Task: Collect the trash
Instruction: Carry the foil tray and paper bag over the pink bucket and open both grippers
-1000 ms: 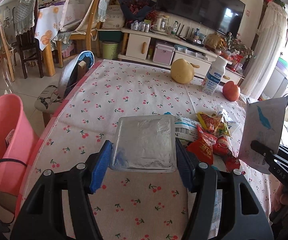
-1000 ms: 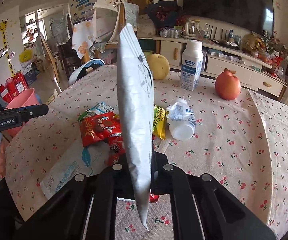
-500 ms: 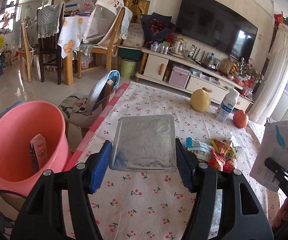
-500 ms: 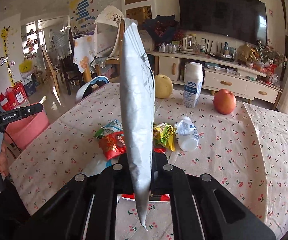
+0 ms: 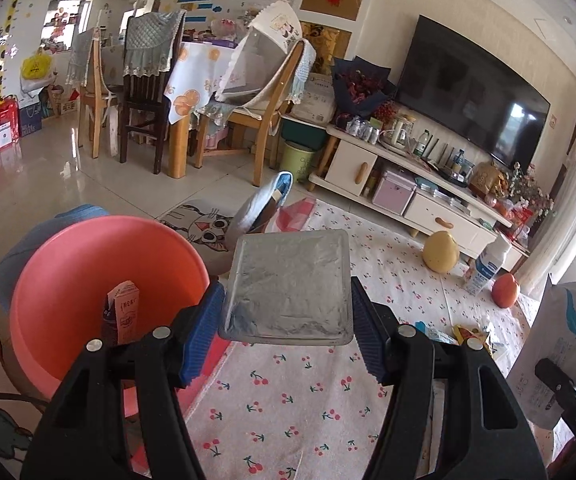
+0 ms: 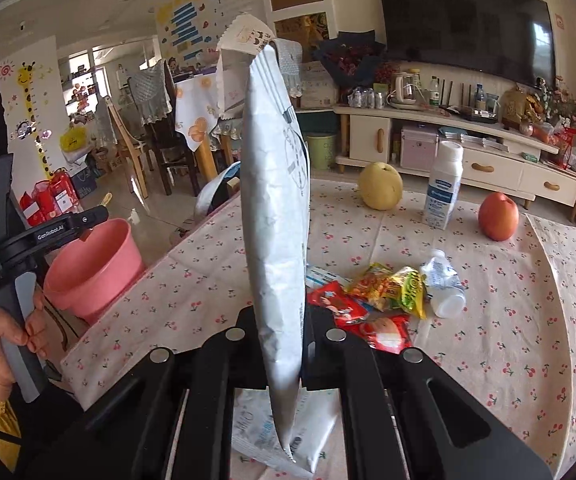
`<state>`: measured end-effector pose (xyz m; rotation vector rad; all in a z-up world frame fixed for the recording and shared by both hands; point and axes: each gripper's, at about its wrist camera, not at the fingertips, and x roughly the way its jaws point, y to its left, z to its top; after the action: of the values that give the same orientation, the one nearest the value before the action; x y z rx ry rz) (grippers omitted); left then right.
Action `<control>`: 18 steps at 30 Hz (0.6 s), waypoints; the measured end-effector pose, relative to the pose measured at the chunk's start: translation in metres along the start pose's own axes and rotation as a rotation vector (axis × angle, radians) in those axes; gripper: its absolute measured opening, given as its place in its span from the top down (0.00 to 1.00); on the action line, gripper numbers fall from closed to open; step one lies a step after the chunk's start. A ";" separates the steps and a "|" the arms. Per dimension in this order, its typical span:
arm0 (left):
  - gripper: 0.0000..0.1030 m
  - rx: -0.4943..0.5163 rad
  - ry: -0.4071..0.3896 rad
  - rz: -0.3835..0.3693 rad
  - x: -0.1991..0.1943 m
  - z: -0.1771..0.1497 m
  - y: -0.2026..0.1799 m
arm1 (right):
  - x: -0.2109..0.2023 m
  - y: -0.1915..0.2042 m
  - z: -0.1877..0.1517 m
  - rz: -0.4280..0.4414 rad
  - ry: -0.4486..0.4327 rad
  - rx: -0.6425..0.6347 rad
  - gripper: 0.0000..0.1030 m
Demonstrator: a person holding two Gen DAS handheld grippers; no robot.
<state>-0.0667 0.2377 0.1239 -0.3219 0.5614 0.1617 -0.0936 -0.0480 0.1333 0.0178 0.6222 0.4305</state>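
Cherry-print table [image 5: 288, 408], pink bucket [image 5: 67, 280] holding carton [image 5: 121, 316]

From my left wrist camera, the bucket [image 5: 99, 280] sits at nine o'clock, off the table [image 5: 288, 400] edge. A carton [image 5: 121, 316] stands inside it; wrappers [image 6: 376, 300] lie on the table at two o'clock.

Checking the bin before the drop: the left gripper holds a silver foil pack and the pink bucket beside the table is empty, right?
Not empty. The left wrist view shows a small carton already standing inside the pink bucket. The left gripper does hold the silver foil pack.
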 end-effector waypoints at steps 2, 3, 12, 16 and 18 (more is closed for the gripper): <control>0.39 -0.033 -0.011 0.027 -0.002 0.005 0.013 | 0.007 0.017 0.007 0.036 0.001 -0.009 0.91; 0.39 -0.055 -0.017 0.039 -0.002 0.008 0.021 | 0.012 0.028 0.011 0.056 0.004 -0.015 0.91; 0.39 -0.266 -0.033 0.188 -0.001 0.028 0.108 | 0.065 0.136 0.046 0.275 0.055 -0.082 0.91; 0.39 -0.355 -0.006 0.207 0.006 0.032 0.141 | 0.096 0.184 0.058 0.369 0.095 -0.088 0.91; 0.39 -0.395 0.014 0.200 0.011 0.033 0.155 | 0.113 0.207 0.062 0.406 0.118 -0.088 0.91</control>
<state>-0.0779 0.3952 0.1044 -0.6507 0.5735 0.4672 -0.0559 0.1920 0.1504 0.0356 0.7172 0.8560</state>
